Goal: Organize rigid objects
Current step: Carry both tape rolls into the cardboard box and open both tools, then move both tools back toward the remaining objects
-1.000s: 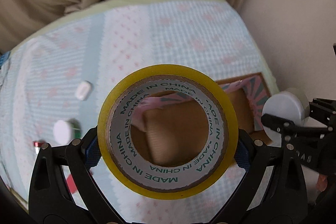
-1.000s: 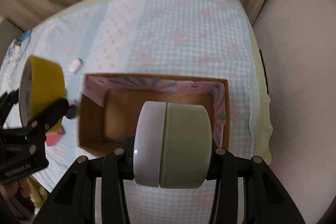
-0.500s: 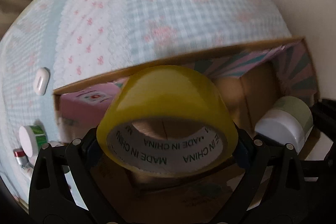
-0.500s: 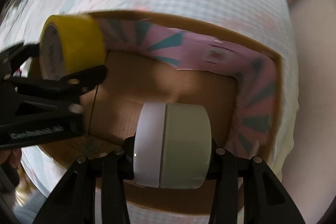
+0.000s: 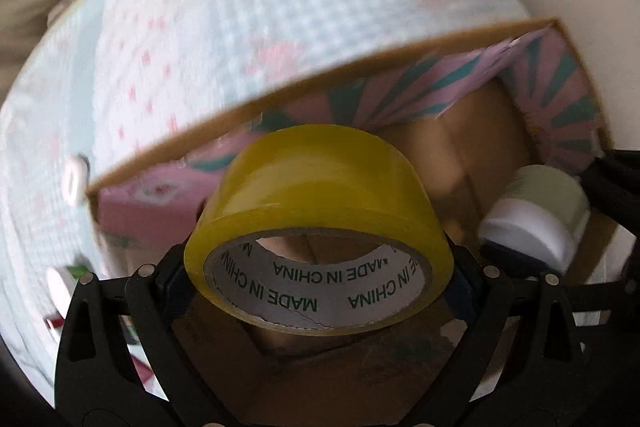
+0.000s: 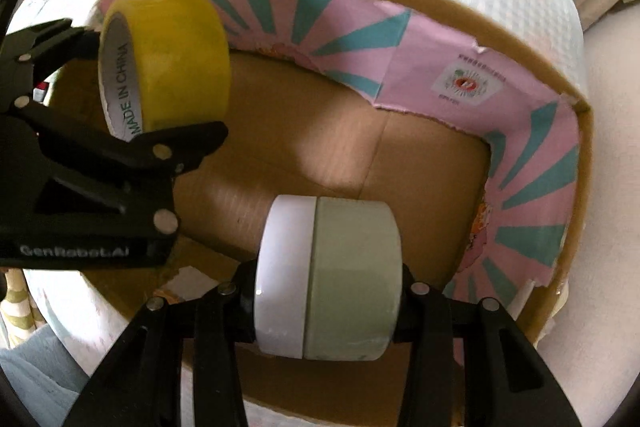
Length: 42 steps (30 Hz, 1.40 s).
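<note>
**Tape and jar held over the open box**

We see the cardboard box (image 6: 568, 187) lying open on the checked cloth (image 5: 280, 7). Our left gripper (image 5: 318, 267) pinches the yellow tape roll (image 5: 320, 187) above the box's left end, its axis running roughly level. Our right gripper (image 6: 326, 283) clamps the pale green jar (image 6: 352, 275) on its side, white lid (image 6: 284, 275) pointing left.

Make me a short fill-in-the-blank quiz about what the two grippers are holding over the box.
1. The left gripper grips a roll of ____ packing tape.
2. The right gripper grips a pale green jar with a ____ lid.
3. Both hang over an open ____ box with pink and teal lining.

Missing words: yellow; white; cardboard
</note>
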{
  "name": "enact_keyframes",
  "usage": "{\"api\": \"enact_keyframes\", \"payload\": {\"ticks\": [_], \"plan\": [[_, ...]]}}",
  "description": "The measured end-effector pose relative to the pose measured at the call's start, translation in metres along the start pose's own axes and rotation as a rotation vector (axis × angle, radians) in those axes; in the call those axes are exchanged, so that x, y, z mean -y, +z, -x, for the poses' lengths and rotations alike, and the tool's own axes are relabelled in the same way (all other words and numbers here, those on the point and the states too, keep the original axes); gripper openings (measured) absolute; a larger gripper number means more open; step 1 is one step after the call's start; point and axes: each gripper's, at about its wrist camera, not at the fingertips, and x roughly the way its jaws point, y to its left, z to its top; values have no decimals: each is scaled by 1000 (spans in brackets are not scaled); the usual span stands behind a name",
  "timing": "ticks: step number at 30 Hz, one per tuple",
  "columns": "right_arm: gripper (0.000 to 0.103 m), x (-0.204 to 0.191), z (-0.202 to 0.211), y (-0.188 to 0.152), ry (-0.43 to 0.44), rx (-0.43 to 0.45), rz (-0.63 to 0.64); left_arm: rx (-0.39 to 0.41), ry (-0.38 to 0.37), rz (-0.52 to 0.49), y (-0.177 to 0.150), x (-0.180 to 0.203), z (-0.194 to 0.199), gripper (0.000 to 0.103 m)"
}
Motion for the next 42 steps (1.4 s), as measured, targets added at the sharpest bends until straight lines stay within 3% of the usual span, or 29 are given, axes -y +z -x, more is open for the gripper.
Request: {"api": "enact_keyframes", "payload": {"ticks": [1, 2, 3, 4, 8, 16, 24, 33, 42], "plan": [[40, 1, 4, -2, -5, 21, 9, 13, 15, -16, 1, 2, 4, 97], [53, 2, 7, -4, -5, 40, 18, 8, 37, -36, 2, 3, 6, 97], [97, 3, 9, -5, -6, 42, 15, -2, 45, -42, 3, 4, 7, 103], [102, 5, 11, -7, -2, 33, 12, -4, 44, -44, 3, 3, 8, 103], [103, 5, 18, -16, -19, 94, 18, 8, 30, -25, 2, -1, 17, 103], [103, 5, 16, -40, -47, 107, -1, 33, 49, -24, -4, -4, 37, 103], [103, -5, 44, -22, -77, 134, -15, 63, 47, -3, -25, -2, 70, 103], [103, -27, 121, -35, -103, 185, -2, 168, 30, 55, -63, -15, 160, 103], [103, -88, 185, -45, -135, 252, 8, 263, 96, 140, -129, -82, 242, 103]]}}
